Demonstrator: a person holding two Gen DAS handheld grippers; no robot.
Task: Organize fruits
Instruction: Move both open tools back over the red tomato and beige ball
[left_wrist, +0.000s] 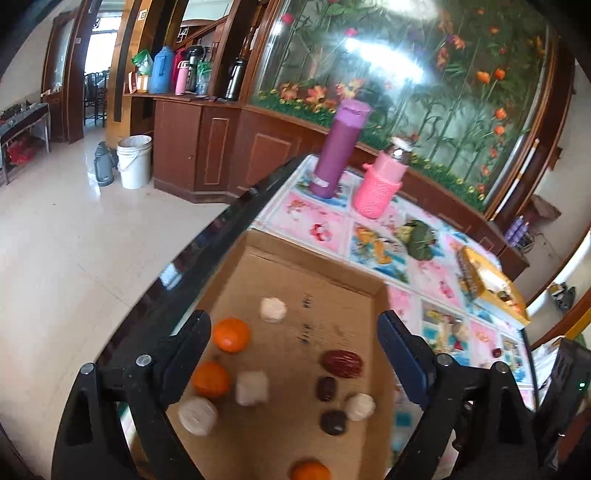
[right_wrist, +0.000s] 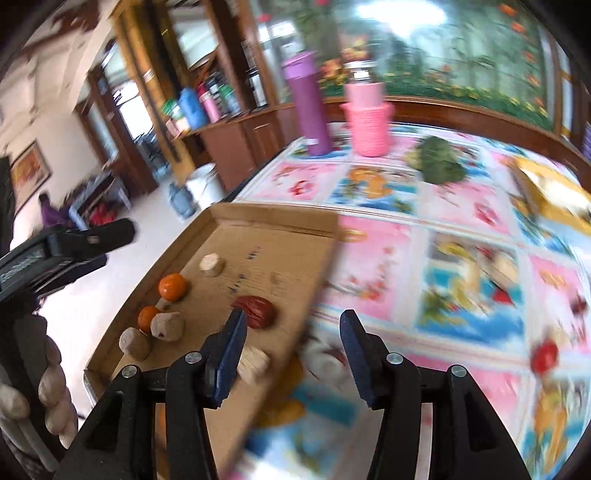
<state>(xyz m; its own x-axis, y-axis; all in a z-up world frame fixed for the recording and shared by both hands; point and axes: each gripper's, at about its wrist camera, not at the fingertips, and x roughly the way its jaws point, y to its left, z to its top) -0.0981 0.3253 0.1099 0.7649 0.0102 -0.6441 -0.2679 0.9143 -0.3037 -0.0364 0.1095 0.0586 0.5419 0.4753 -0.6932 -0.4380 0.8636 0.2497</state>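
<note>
Nearest, the left gripper (left_wrist: 291, 347) hangs spread and empty over a shallow brown cardboard tray (left_wrist: 314, 258). The right gripper (right_wrist: 293, 345), also spread, hovers at the tray's edge. Small round orange tangerines (left_wrist: 232, 334) and wrinkled dark-red dates (left_wrist: 342, 363) lie scattered inside; they look light, soft and likely to roll, best pinched gently across the middle. Farther off stands a tall purple flask (left_wrist: 340, 147).

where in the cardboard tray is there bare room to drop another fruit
The far end of the flat cardboard tray, between its back wall and the white lump, is bare. So is the middle strip between the orange tangerines and the dark red date. The near end is crowded.
</note>
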